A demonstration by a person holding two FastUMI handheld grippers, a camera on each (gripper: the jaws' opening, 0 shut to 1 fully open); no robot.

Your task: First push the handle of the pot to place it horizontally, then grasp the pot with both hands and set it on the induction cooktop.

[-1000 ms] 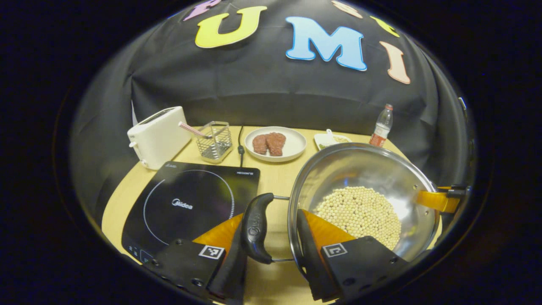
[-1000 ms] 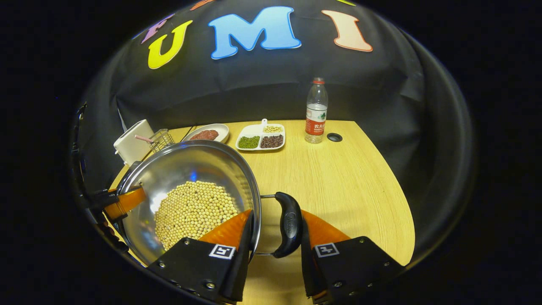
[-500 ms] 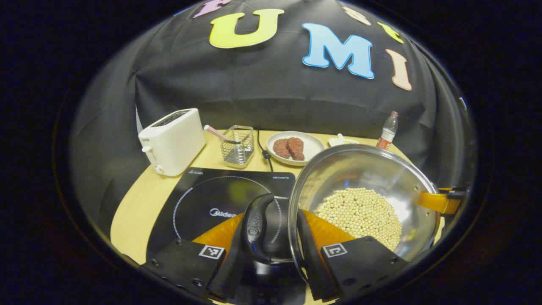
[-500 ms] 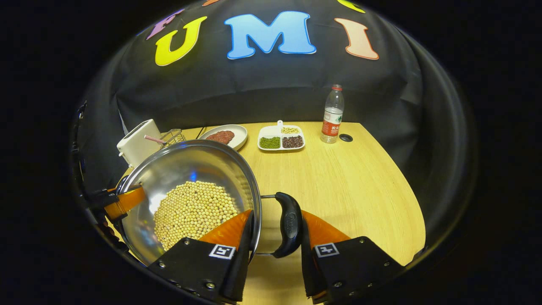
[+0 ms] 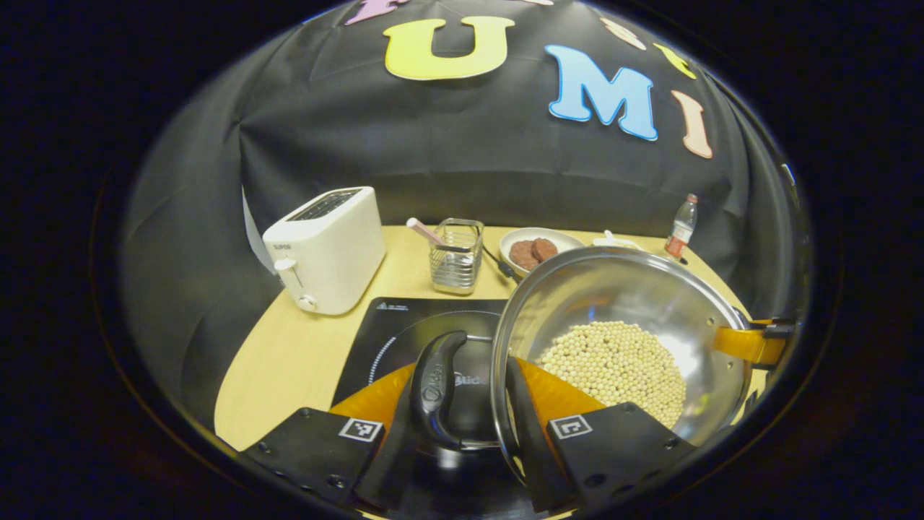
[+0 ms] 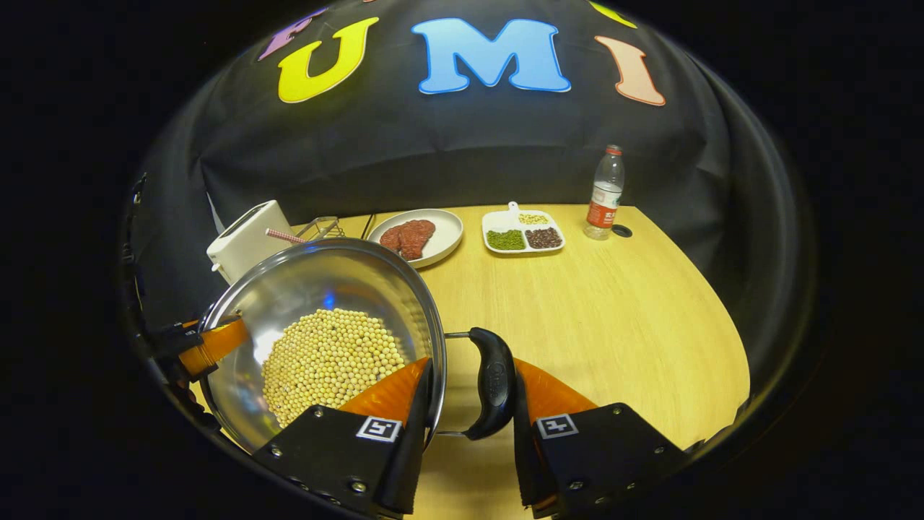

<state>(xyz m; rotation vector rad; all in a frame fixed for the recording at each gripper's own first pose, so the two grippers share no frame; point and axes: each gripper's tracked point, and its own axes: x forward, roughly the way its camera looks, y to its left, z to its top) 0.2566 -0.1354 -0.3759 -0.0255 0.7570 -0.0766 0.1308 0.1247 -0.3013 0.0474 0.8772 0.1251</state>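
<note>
- Left gripper (image 5: pixel 468 404): jaws clamp the pot's (image 5: pixel 613 289) black handle (image 5: pixel 437 386) and rim, above the cooktop (image 5: pixel 404 328).
- Right gripper (image 6: pixel 468 404): jaws clamp the opposite handle (image 6: pixel 494 383) and rim.
- Soybeans (image 6: pixel 328 361) lie left of the right jaws.
- Cooktop logo mostly hidden, unreadable.

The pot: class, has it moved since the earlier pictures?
Yes. The pot has travelled leftward over the induction cooktop; in the left gripper view its handle now hangs above the black glass, not the wooden table.

The wooden table (image 6: pixel 599 325) holds a black induction cooktop (image 5: pixel 390 332); a white toaster (image 5: pixel 328 249); a wire basket (image 5: pixel 455 256); a plate of meat (image 6: pixel 417 237); a bean tray (image 6: pixel 523 232); a water bottle (image 6: pixel 603 193).
</note>
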